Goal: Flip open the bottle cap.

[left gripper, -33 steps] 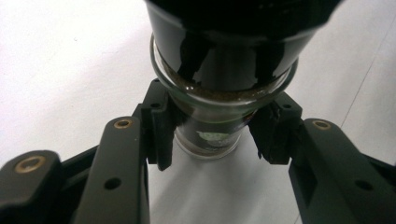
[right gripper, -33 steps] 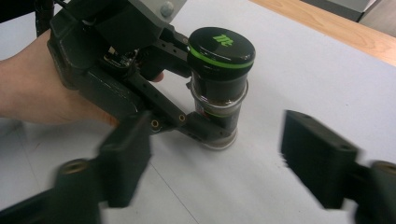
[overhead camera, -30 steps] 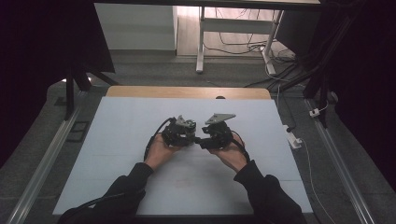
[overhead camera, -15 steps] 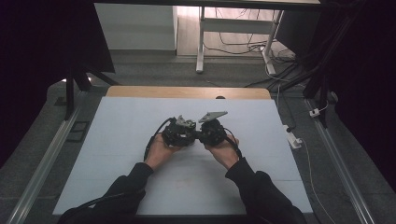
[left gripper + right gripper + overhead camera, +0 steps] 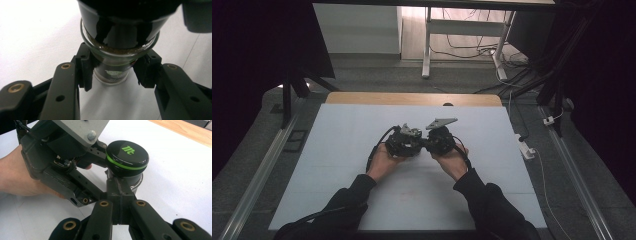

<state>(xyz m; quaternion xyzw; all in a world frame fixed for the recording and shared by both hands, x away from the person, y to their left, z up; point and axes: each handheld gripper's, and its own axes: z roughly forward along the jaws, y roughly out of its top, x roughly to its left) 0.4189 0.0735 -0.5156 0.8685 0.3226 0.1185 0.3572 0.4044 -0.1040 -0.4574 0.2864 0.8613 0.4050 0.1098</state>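
Near the table's middle, the left gripper (image 5: 112, 75) is clamping a small glass jar with a black, green-ringed lid (image 5: 127, 157) by its body. The right gripper (image 5: 120, 197) is resting beside it, jaws pressed together, empty. Bare white tabletop (image 5: 342, 145) is stretching all around to the far wooden edge (image 5: 412, 98)

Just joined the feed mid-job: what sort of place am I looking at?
Probably a lab or test workshop: a white-topped table boxed in by dark curtains, metal rails along its sides, loose cables on the floor beyond.
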